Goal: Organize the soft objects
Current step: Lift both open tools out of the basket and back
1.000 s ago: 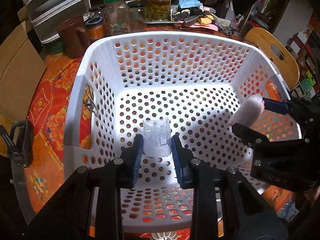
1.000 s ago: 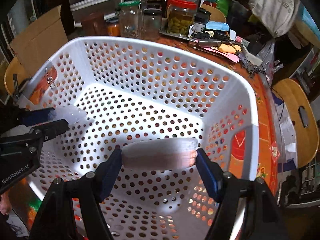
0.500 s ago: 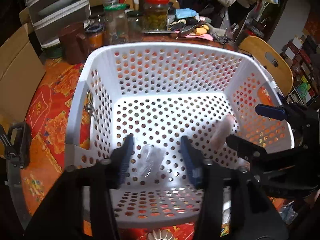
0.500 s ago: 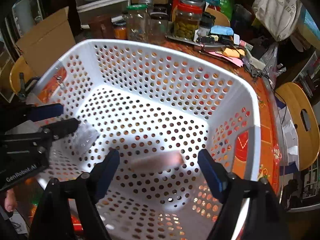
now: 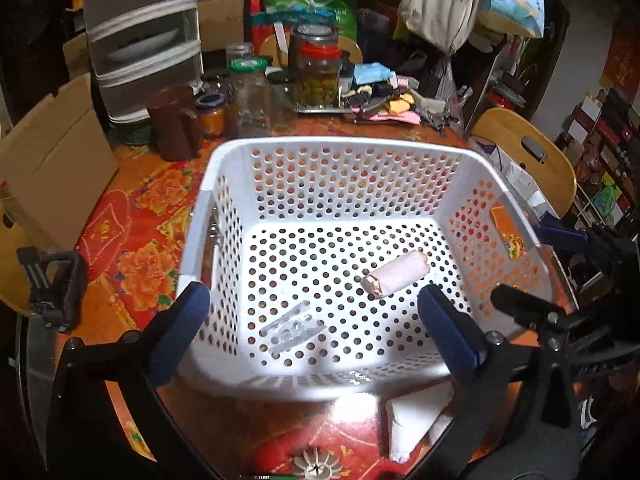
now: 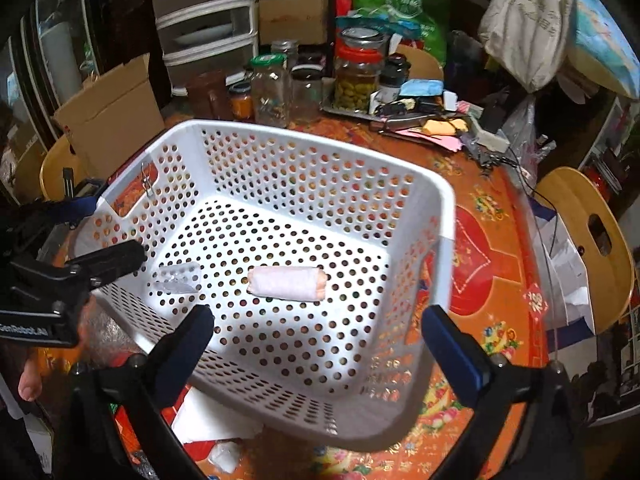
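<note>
A white perforated basket [image 5: 224, 168] [image 6: 444, 216] stands on the red floral table. On its floor lie a rolled pale pink cloth [image 5: 396, 279] [image 6: 286, 283] and a clear crumpled plastic piece [image 5: 294, 328] [image 6: 178, 278]. My left gripper [image 5: 316, 328] is open and empty above the basket's near rim. My right gripper [image 6: 316, 340] is open and empty above the basket's near right corner. The right gripper also shows at the right edge of the left wrist view [image 5: 560, 276], and the left gripper at the left edge of the right wrist view [image 6: 80, 236].
A white folded cloth [image 5: 416, 412] [image 6: 208, 416] lies on the table in front of the basket. Glass jars [image 5: 318, 76] [image 6: 356, 76], a brown jug [image 5: 174, 126] and clutter stand behind it. A cardboard box [image 5: 52, 160] is at left, a wooden chair [image 5: 528, 160] at right.
Both grippers opened and pulled back and up. The left one let go of the plastic piece, the right one let go of the pink roll; both now lie on the basket floor.
</note>
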Demonstrator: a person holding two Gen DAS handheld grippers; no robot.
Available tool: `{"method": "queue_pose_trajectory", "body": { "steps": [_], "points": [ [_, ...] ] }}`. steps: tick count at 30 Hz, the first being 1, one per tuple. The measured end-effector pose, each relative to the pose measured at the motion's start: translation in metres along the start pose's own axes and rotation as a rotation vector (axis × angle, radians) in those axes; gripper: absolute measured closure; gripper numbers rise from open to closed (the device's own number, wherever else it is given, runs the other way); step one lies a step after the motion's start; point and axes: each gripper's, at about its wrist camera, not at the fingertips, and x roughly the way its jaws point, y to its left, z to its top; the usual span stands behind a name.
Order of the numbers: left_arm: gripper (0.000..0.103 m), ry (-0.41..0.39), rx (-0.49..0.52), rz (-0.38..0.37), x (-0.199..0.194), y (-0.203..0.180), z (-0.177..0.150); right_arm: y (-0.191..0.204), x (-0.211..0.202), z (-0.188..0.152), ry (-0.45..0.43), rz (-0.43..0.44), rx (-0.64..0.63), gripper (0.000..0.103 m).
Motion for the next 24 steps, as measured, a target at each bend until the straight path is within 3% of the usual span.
{"method": "queue_pose_trajectory", "body": {
  "steps": [4,15,24],
  "points": [
    [0.0,-0.064,0.004,0.03,-0.028,0.001,-0.01,-0.008,-0.016,-0.01,-0.052,0.009,0.036,0.0],
    [0.0,-0.196,-0.023,0.001,-0.101,0.01,-0.062,-0.005,-0.07,-0.053,-0.21,0.018,0.061,0.0],
    [0.0,-0.274,-0.044,-0.039,-0.152,0.018,-0.119,0.013,-0.102,-0.093,-0.284,0.026,0.053,0.0]
  ]
}}
